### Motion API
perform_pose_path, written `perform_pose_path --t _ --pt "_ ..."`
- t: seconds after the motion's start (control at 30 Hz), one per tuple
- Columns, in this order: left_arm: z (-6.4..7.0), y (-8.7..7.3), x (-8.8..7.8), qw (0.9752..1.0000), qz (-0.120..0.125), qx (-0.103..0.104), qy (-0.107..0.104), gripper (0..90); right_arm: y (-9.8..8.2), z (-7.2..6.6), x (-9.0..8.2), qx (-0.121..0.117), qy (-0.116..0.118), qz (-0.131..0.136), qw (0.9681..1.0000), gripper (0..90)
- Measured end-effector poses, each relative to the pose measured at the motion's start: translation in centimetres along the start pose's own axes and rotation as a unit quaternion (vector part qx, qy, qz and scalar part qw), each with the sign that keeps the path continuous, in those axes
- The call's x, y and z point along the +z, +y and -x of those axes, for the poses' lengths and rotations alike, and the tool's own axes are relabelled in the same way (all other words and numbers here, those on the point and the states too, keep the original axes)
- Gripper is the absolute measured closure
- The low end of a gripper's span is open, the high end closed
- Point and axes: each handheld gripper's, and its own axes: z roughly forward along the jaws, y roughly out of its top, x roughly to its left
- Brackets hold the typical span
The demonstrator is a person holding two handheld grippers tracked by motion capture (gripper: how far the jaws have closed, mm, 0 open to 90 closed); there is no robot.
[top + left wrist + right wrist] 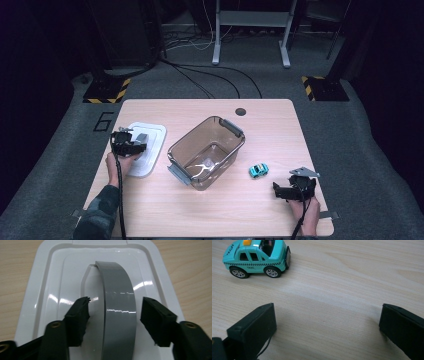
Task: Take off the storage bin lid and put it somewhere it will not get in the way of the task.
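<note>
A white lid (148, 146) with a grey handle (119, 307) lies flat on the table at the left. My left gripper (134, 145) sits over it, open, its jaws on either side of the handle with gaps between pads and handle (113, 315). A clear tub (206, 151) with grey clips stands in the middle. A small teal toy taxi (258, 170) rests on the table right of the tub, and in the right gripper view the taxi (255, 257) is at the upper left. My right gripper (282, 190) rests near the front right, open (325, 325), nothing between its jaws.
The wooden table (260, 215) has a round cable hole (240, 111) at its back edge. Bare wood lies in front of the tub and along the front edge. Cables and stand legs are on the carpet beyond the table.
</note>
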Motion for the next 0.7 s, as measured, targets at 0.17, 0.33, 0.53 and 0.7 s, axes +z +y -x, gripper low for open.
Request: perform_pose_path --t 0.17,0.33,0.53,0.7 --pt "0.3 -0.1 -1.5 0.9998 0.011 0.012 -0.007 15.5 0.0 0.0 0.0 0.000 0.000 0.000 1.0000 0.3" --pt "0.7 -1.1 -3.1 0.9993 0.014 0.025 -0.023 8.8 0.0 0.0 0.0 0.000 -0.001 0.000 1.0000 0.1" --pt "1.7 -2.9 -4.4 0.9983 0.025 0.041 -0.032 1.5 0.0 0.0 0.0 0.003 -0.004 0.001 1.0000 0.0" --pt "3.0 -4.4 -5.5 0.9965 0.027 0.068 -0.041 0.0 0.0 -0.1 0.0 0.007 -0.009 0.001 0.9999 0.0"
